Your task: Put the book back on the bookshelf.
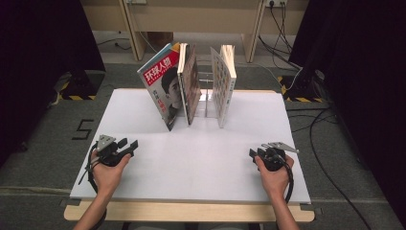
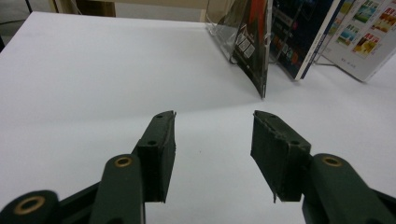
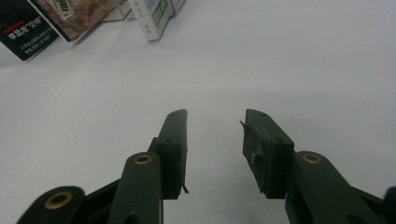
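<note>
While perhaps leaning, magazine (image 1: 163,86) beyond left hand-held gripper (image 1: 130,147).

Counter (image 1: 191,163) top looks like matt white sheet, smooth, over a pale wood edge. The magazine (image 1: 163,88) has a glossy paper cover that catches the light; the rack (image 2: 219,18) holding it is clear shiny plastic. Both grippers' jaws are matt dark plastic with ribbed pads and brass-looking rivets.
</note>
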The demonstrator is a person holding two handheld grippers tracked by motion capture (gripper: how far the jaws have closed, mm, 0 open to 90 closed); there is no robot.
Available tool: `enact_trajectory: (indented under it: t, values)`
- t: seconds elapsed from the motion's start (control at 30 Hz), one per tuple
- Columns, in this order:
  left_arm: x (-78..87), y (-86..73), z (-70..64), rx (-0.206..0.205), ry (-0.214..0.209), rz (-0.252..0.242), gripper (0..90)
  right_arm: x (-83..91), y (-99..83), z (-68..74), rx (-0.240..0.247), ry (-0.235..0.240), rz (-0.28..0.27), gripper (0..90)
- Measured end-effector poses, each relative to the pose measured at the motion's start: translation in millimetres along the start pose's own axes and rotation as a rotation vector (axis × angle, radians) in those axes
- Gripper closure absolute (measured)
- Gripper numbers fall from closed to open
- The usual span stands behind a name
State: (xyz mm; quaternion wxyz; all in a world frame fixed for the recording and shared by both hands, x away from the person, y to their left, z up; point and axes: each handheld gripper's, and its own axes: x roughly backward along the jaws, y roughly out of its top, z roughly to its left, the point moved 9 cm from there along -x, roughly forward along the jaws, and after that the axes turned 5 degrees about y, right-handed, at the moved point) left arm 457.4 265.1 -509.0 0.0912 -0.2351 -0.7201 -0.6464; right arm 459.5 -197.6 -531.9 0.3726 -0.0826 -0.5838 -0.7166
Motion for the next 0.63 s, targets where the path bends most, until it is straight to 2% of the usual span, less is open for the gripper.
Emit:
enact_trajectory:
  t: [0.17, 0.3, 0.63]
  values:
    - [0.1, -9.9, 4.5, 0.014, 0.003, 0.021, 48.7, -0.2, -0.4, -0.1, 0.001, 0.001, 0.002, 60.3]
    - [2.9, -11.5, 7.4, 0.043, -0.003, 0.014, 48.5, 0.4, 0.2, 0.0, 0.001, 0.000, 0.000, 60.1]
    - [3.3, -13.0, 6.8, 0.045, -0.010, 0.013, 47.8, 3.3, 2.5, 0.3, 0.004, -0.004, -0.013, 58.2]
